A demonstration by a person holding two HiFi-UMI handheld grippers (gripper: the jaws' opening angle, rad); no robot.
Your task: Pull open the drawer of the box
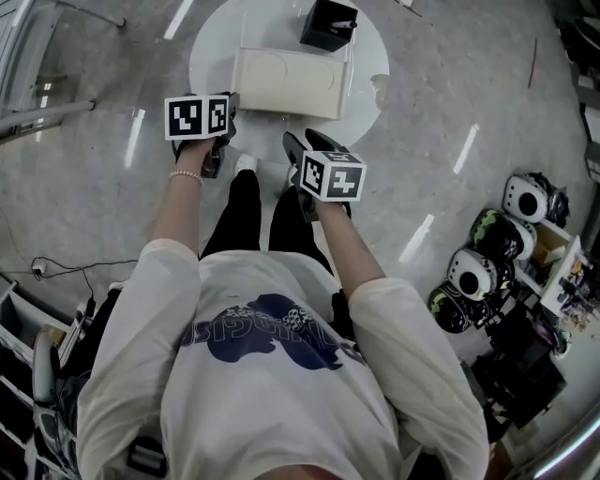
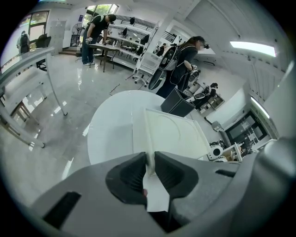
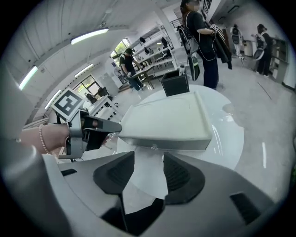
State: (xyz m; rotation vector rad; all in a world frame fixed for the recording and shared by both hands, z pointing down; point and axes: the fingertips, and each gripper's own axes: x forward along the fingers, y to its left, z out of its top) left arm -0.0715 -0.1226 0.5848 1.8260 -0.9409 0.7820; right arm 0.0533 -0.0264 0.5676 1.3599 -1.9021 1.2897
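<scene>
Left tool (image 2: 149, 159) clamps the box's (image 2: 173, 134) near-left corner. Right tool (image 3: 149, 158), jaws apart, faces the drawer (image 3: 175, 144) front at the bench's (image 3: 227, 139) near edge.

A round white table (image 1: 211, 56) stands on a glossy grey floor (image 1: 84, 187), with bare tabletop showing to the left, right and near side of what it carries. A wide, flat-topped cream box (image 1: 289, 82) lies across the middle of the table, its long front face turned to the near edge and bearing a small knob (image 3: 153, 147) at its middle. A black open-topped bin (image 1: 328, 25) sits just beyond the box's far edge, towards the right; whether the two touch cannot be told.
</scene>
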